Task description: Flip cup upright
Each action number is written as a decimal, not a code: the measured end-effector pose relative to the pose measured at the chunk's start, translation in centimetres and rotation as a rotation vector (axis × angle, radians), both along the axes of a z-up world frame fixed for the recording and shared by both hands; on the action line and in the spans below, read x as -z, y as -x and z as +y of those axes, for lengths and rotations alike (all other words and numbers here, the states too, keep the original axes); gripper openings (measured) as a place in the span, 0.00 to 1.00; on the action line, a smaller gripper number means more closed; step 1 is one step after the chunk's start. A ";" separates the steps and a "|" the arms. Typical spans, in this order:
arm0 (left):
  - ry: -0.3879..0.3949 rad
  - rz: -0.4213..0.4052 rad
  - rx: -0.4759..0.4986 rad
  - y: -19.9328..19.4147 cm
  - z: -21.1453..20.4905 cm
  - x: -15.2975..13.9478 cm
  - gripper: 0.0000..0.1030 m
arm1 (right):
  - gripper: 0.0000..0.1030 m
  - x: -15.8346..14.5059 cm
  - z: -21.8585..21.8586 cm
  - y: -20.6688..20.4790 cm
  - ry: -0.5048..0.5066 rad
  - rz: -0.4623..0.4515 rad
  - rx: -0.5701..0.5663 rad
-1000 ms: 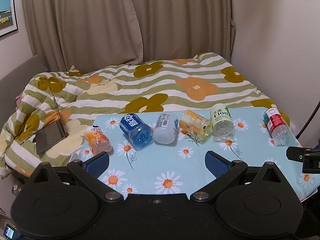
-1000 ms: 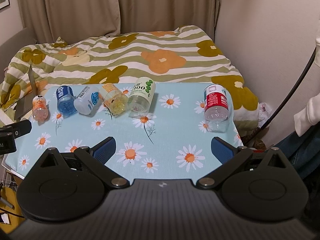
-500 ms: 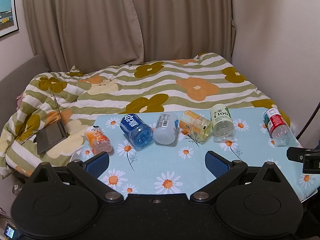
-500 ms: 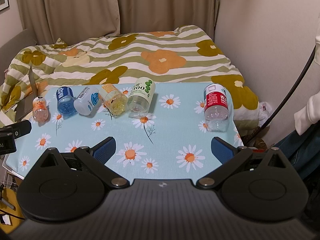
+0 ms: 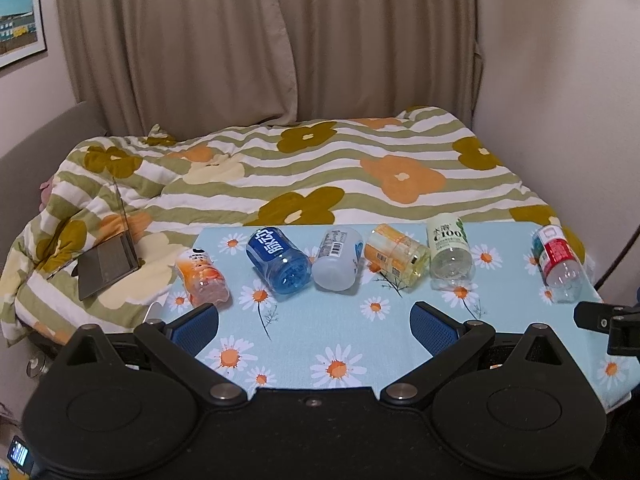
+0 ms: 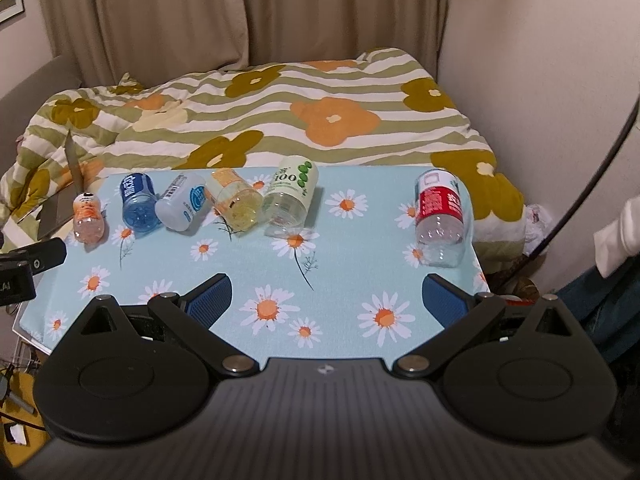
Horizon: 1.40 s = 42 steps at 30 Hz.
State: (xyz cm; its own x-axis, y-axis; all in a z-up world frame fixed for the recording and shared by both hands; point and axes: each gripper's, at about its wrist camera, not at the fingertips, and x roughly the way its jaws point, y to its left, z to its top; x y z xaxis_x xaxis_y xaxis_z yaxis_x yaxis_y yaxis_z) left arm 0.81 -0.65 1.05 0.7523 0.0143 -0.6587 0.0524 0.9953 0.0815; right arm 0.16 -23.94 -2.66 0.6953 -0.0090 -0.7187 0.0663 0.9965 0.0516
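A: What is lying on the table point(image 5: 400, 344), going from the left?

B: Six cut-off bottle cups, all on their sides. The orange cup point(image 5: 202, 276) is sitting at the far left, near the table edge. Next the blue cup point(image 5: 278, 260), the white cup point(image 5: 338, 258), the yellow cup point(image 5: 394, 256) and the green cup point(image 5: 448, 254) are lying packed close, some seeming to touch. They are probably bracing one another, which would be keeping them from rolling.

A: And the red cup point(image 6: 438, 216)?

B: It is lying alone at the far right, well apart from the row and close to the right edge. I judge it the easiest one for the right tool point(image 6: 326, 300), since nothing is crowding it.

A: How are the tools being held?

B: The left tool point(image 5: 314, 320) is hovering over the near edge with its jaws spread wide and nothing between them. It is pointing at the middle of the row. The right tool is likewise gaping and empty, hanging over the near right of the table.

A: Why so wide?

B: Likely so the pads can straddle a cup body. Each cup is lying with one end toward us, so a grip across the sides looks workable.

A: Is anything standing yet?

B: No. Every cup is waiting to be flipped, and neither tool is touching one.
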 end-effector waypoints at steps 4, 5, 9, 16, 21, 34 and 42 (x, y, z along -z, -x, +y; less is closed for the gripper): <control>-0.004 0.001 -0.058 -1.1 -0.2 -0.2 1.00 | 1.00 0.1 -0.8 -1.7 -0.041 0.014 -0.055; -0.006 0.002 -0.076 -1.4 -0.3 -0.1 1.00 | 1.00 0.1 -0.8 -2.1 -0.039 0.017 -0.072; -0.002 0.004 -0.154 -3.0 0.4 -0.1 1.00 | 1.00 0.7 -0.5 -4.3 -0.007 0.030 -0.133; 0.031 0.073 -0.277 -7.4 4.1 1.1 1.00 | 1.00 2.3 0.8 -8.5 -0.005 0.114 -0.224; 0.078 0.136 -0.319 -11.3 7.7 2.6 1.00 | 1.00 3.5 2.4 -11.4 0.003 0.147 -0.211; 0.193 0.358 -0.372 -20.5 14.2 9.0 1.00 | 1.00 6.9 6.1 -17.8 0.076 0.245 -0.137; 0.239 0.467 -0.359 -23.5 16.1 12.6 0.92 | 1.00 8.7 7.3 -19.0 0.086 0.319 -0.060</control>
State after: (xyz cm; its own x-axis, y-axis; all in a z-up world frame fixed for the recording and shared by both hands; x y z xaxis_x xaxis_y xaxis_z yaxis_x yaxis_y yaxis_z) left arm 24.31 15.47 -11.53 0.3609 0.0245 -0.9323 -0.3116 0.9454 -0.0958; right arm 19.13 -16.62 -11.35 0.4369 -0.0451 -0.8984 0.0064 0.9989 -0.0470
